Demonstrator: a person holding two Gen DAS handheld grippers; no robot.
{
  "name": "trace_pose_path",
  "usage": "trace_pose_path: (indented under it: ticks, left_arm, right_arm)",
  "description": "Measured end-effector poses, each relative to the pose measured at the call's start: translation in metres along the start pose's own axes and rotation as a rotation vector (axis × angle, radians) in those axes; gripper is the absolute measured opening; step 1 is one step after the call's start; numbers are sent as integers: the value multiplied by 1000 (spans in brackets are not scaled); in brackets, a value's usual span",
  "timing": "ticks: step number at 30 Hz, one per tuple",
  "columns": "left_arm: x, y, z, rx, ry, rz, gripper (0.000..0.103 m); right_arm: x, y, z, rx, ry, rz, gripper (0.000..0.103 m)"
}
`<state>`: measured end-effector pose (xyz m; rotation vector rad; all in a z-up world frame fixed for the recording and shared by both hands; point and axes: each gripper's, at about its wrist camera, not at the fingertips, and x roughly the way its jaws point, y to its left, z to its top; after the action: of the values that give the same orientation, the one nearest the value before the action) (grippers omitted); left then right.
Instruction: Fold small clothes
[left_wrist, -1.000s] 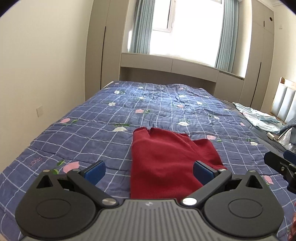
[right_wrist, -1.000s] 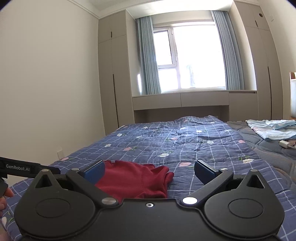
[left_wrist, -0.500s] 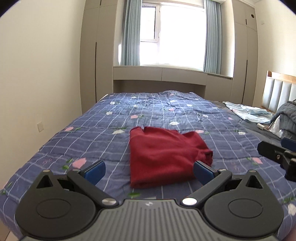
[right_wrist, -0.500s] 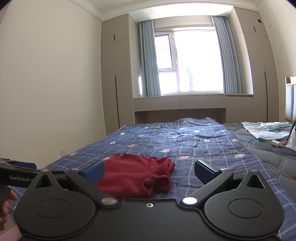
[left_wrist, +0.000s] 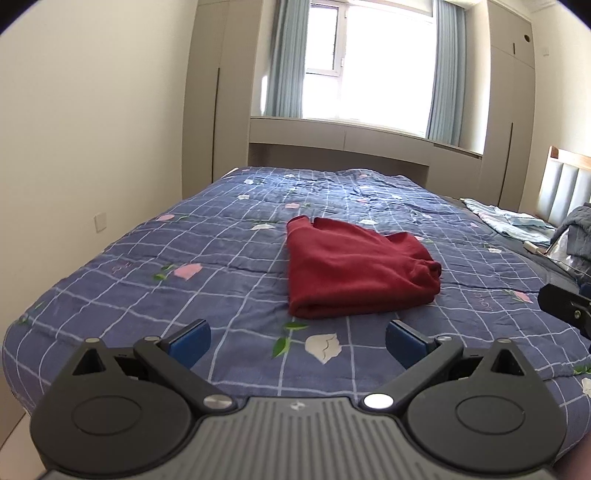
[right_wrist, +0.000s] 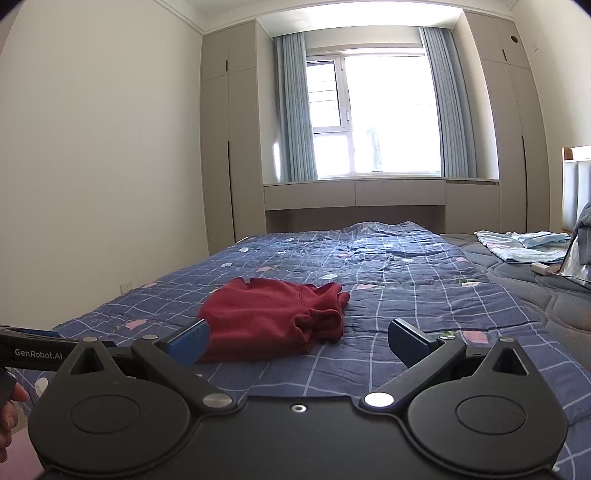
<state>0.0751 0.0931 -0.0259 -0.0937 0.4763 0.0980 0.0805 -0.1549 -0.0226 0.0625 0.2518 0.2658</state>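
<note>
On the bed, left wrist view: a folded red garment (left_wrist: 354, 271) lies flat on the blue checked quilt (left_wrist: 207, 273) with pink and white flower prints, roughly mid-bed and a bit right of centre, folded edge toward the camera, bunched cuff or hem at its right end. Left claw (left_wrist: 297, 341) spread wide, blue pads (left_wrist: 190, 338) well apart, holding nothing, hovering over the near edge of the quilt, garment just ahead and not touched. Part of the right claw's black body (left_wrist: 565, 308) pokes in at the right edge. Far right of the bed: pale blue cloth (left_wrist: 506, 221), a grey pile (left_wrist: 578, 232), padded headboard (left_wrist: 565, 184). Window (left_wrist: 369, 66) with blue curtains (left_wrist: 282, 59) at the back, beige wardrobes either side, wall socket (left_wrist: 99, 222) on the left wall. Right wrist view: same red garment (right_wrist: 273, 317) sits left of centre, ahead of the right claw (right_wrist: 297, 341), its near left corner hidden behind the left blue pad (right_wrist: 190, 339); contact cannot be told from here. Right claw also wide, nothing between the pads. Black bar lettered GenRobot.AI (right_wrist: 37, 352), the left claw seen from the side, at the left edge, with a person's hand (right_wrist: 9, 406) below it. Pale blue cloth (right_wrist: 517, 245) and a small white object (right_wrist: 541, 268) on the grey mattress cover (right_wrist: 535, 295) far right.
</note>
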Motion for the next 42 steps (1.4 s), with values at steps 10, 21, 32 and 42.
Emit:
trace_pose_path:
  ticks: [10,21,32,42]
  left_arm:
    - [6,1,-12,-1,-11,10,103]
    - [14,3,-14,-11,13,19,103]
    - [15,2,-15,-10,17,21,103]
    - [16,2,-15,-10,17,23,103]
  right_arm:
    - [9,-7,-15,13,13,-26,102]
    - [16,-8,-21,16,39,-22,102]
    - [17,-10,-23,21,45,-22,102]
    - [17,-10,-24,21,46,-21,102]
